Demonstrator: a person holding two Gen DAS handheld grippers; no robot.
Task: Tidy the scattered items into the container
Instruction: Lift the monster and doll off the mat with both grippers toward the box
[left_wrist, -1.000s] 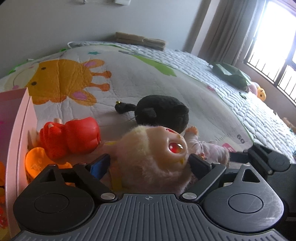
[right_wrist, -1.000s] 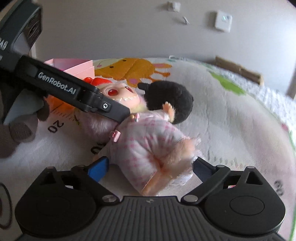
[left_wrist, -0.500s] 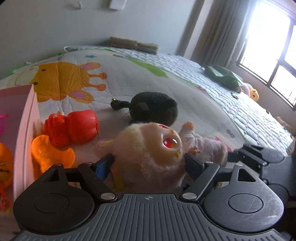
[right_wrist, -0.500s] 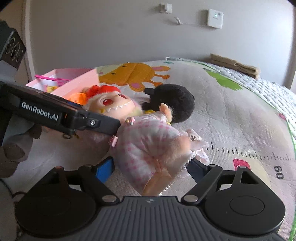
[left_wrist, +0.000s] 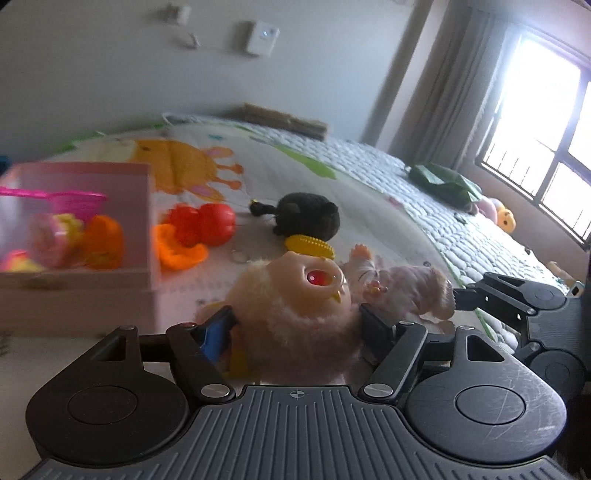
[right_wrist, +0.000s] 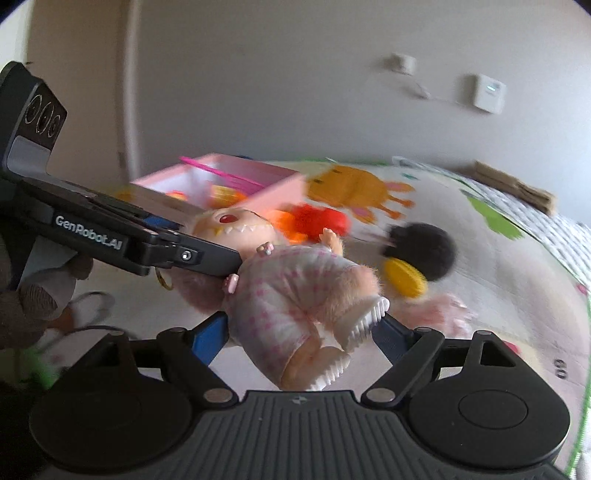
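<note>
Carry step, judged: the left claw (left_wrist: 295, 325) is closing around the doll's (left_wrist: 295, 314) furry head, while the right claw (right_wrist: 301, 330) grips its checked body. The pink box (left_wrist: 92, 266) (already holding toys) sits ahead-left; next, swing over it, then let go.

We now carry the doll (left_wrist: 295, 314) clear of the play mat (left_wrist: 369, 184); a second ago it lay flat there. The left gripper (left_wrist: 295, 328) is closing on the furry head, the jaws narrower than before. The right gripper (right_wrist: 303, 332) now presses the checked body, jaws drawn in from their earlier spread. A yellow ribbed toy (left_wrist: 310, 245), formerly hidden under the doll, shows near the black plush (left_wrist: 306, 218). The pink box (left_wrist: 74, 258) comes fuller into view at left, its contents visible.
</note>
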